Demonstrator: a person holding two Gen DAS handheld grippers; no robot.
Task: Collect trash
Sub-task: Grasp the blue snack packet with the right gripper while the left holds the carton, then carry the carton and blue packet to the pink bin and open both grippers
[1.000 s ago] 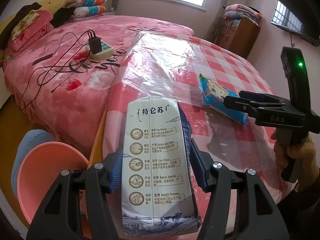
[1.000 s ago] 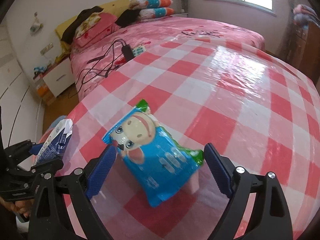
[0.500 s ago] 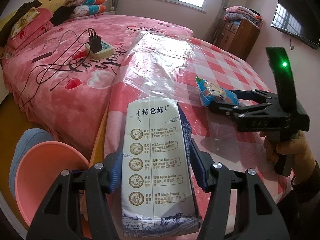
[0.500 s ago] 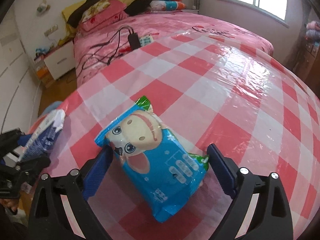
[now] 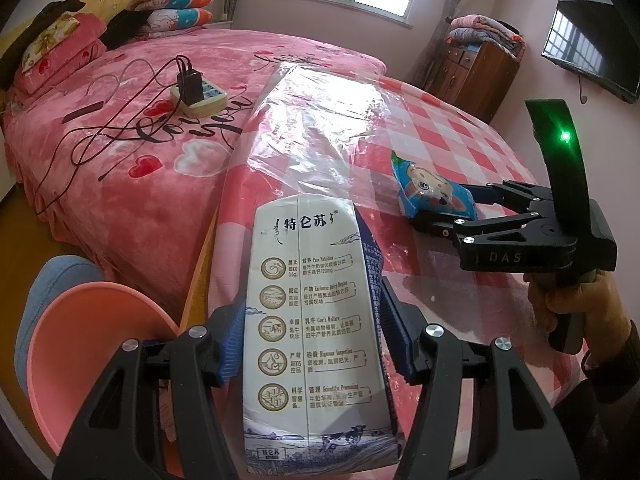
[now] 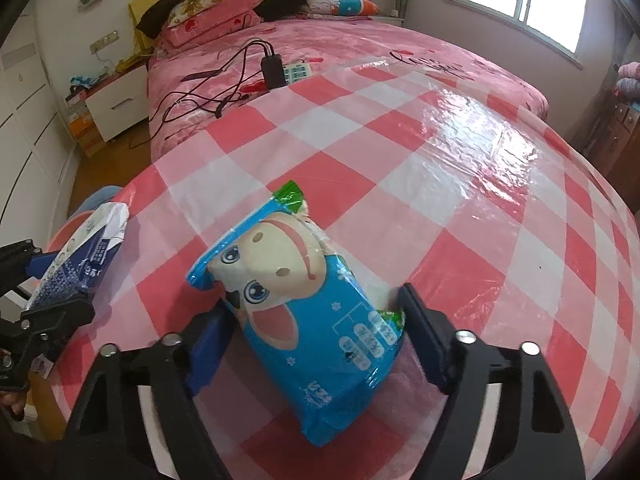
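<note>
- Step in hand (judged): right gripper point(image 6: 316, 320) taking the blue wipes pack point(image 6: 304, 312) off the bench point(image 6: 500, 208), which carries a pink checked cloth under clear film.
- Right jaws: closing, with the pack between them. The left pad looks to be at the pack's edge; the right pad sits just beside its lower corner. Firm pinch not confirmed.
- Pack lies flat on the bench, skewed across the jaw line, cartoon face up, green-sealed end pointing away from the gripper.
- To do it well: let both pads seat on the pack's long sides before lifting. The wrapper is soft and glossy, so it may slip or buckle. Lift straight up so the film is not dragged.
- Left gripper point(image 5: 312, 344): jaws clamped on the upright milk carton point(image 5: 316, 320), held over the bench's near edge, beside the pink bin point(image 5: 84, 356) on the floor. Likely drop point, so keep the carton steady until the pack is secured.
- Count: trash items in view 2 (1 carton, 1 wipes pack); grippers 2; pink bin 1.
- On the bed: power strip point(image 5: 200, 96) 1, with black plugs and trailing cables.
</note>
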